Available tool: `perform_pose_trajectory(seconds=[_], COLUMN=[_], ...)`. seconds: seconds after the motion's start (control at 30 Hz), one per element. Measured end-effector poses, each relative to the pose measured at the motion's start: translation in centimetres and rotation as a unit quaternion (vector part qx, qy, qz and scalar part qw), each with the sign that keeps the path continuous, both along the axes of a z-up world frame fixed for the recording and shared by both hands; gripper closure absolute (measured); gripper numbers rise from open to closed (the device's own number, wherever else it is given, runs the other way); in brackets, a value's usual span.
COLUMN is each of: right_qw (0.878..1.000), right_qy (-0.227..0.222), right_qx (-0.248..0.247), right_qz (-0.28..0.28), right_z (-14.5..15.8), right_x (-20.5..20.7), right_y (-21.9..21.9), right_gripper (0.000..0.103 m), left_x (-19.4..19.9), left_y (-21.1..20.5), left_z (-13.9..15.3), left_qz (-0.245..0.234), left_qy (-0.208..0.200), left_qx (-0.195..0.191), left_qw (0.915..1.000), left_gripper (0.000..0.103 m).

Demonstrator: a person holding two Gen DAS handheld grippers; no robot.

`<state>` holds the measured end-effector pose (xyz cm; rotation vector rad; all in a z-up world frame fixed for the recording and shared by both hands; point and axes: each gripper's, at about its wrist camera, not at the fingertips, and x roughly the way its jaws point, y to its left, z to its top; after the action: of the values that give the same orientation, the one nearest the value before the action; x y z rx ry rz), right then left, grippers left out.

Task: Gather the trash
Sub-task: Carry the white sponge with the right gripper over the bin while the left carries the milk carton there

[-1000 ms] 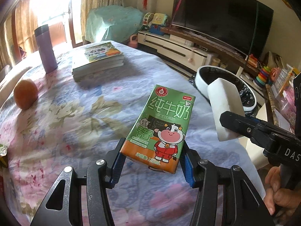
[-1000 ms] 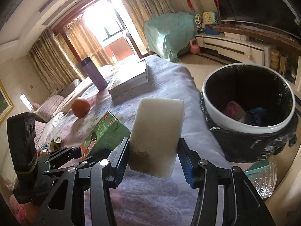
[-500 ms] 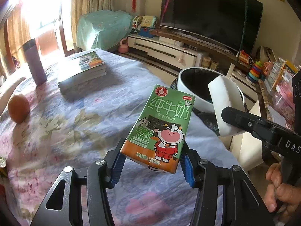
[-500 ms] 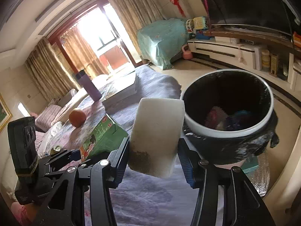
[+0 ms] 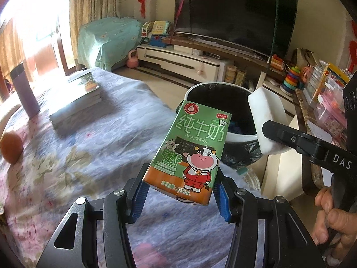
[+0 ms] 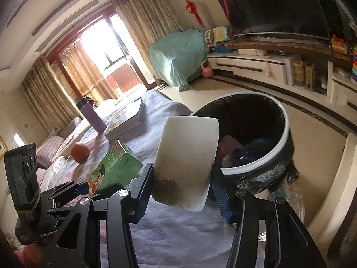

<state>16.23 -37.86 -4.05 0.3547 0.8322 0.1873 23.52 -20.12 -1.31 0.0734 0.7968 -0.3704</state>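
A floral cloth covers the bench (image 5: 73,160) in a living room with curtains and a dark television (image 5: 234,15). Far left of the left tool (image 5: 179,193) sit an orange (image 5: 11,148), a purple flask (image 5: 24,91) and stacked books (image 5: 75,102). That tool clamps a green milk carton (image 5: 191,154) reading "125mL". Beyond it stands the black-lined bin (image 6: 267,134). The right tool (image 6: 181,188), marked "DAS", clamps a soiled white sponge (image 6: 186,160) before the bin.

Books (image 5: 75,99), cup (image 5: 24,91) and orange (image 5: 11,147) on table (image 5: 89,156), bin (image 6: 256,167) beside its edge
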Motion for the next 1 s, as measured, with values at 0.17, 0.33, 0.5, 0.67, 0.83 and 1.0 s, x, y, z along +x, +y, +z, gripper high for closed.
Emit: perform_pose_trajectory(seconds=[0.17, 0.33, 0.5, 0.67, 0.83, 1.0], right_qw=[1.000, 1.000, 1.000, 1.000, 1.000, 0.999], right_qy=[-0.001, -0.003, -0.001, 0.000, 0.002, 0.003], right_qx=[-0.004, -0.003, -0.003, -0.002, -0.005, -0.009], right_qz=[-0.012, -0.020, -0.023, -0.026, -0.030, -0.033], right_z=[0.1, 0.0, -0.2, -0.2, -0.3, -0.3], right_x=[0.2, 0.3, 0.5, 0.9, 1.4, 2.1], right_y=[-1.2, -2.0, -2.5, -3.2, -3.7, -4.4], right_gripper=[0.051, 0.051, 0.051, 0.051, 0.051, 0.051], left_x=[0.5, 1.0, 1.4, 2.0, 3.0, 3.7], left_y=[-0.7, -1.4, -2.0, -2.5, -2.9, -3.3], left_z=[0.2, 0.2, 0.2, 0.1, 0.1, 0.3], left_qz=[-0.006, -0.012, -0.015, -0.018, -0.020, -0.022], left_qy=[-0.003, -0.005, -0.006, -0.006, -0.006, -0.008], left_qx=[-0.001, 0.002, 0.002, -0.001, -0.002, -0.001], left_qw=[1.0000, 0.9999, 0.9999, 0.9998, 0.9998, 0.9997], left_gripper=[0.052, 0.052, 0.052, 0.052, 0.052, 0.052])
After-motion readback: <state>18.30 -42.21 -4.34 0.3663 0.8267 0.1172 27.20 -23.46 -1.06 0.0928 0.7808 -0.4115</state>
